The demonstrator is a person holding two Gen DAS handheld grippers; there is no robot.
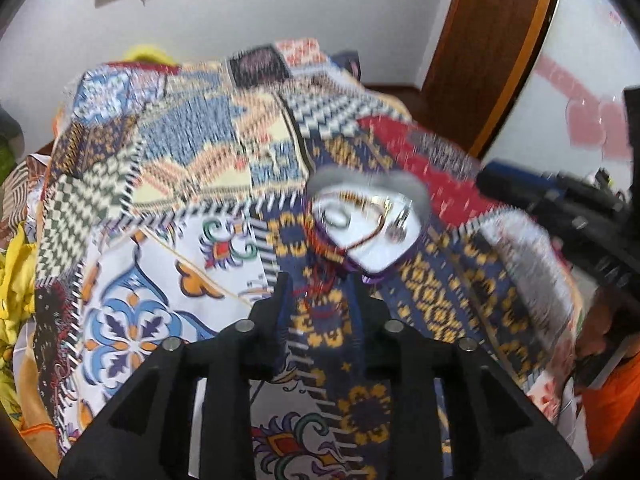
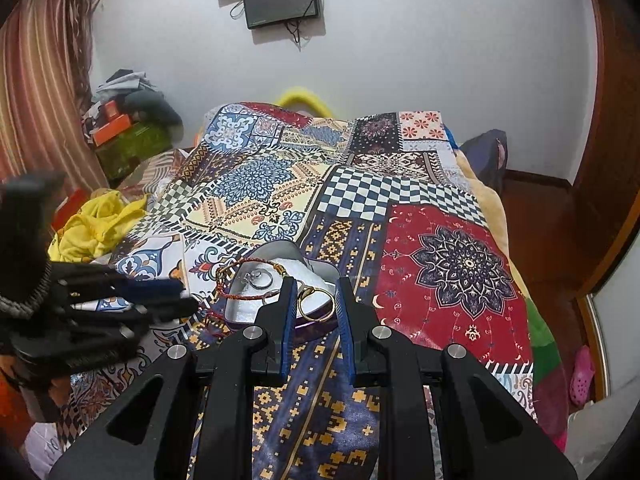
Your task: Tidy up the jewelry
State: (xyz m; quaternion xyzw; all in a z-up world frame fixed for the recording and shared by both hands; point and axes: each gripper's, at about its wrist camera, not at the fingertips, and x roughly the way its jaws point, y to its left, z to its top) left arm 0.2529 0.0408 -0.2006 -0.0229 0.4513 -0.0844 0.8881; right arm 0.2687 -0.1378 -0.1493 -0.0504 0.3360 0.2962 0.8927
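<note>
- Left hand-held gripper enters from the bottom centre of the left wrist view, tilted downward toward the bed; its jaws stand apart, a red thread bracelet lying blurred between the tips, and whether the pads touch it I cannot tell
- Right hand-held gripper comes up from the bottom centre of the right wrist view, angled down; its jaws sit a narrow gap apart with a gold ring framed between the blue pads, contact not clear
- The jewelry sits in and over a heart-shaped tin with a white lining, at mid-frame on the patchwork bedspread; silver rings lie inside, and the red cord drapes over the tin's left rim
- In the right wrist view the left tool appears at the left edge, just beside the tin
- Open bedspread lies beyond and to the right of the tin; yellow cloth crowds the left side, a wooden panel the right
</note>
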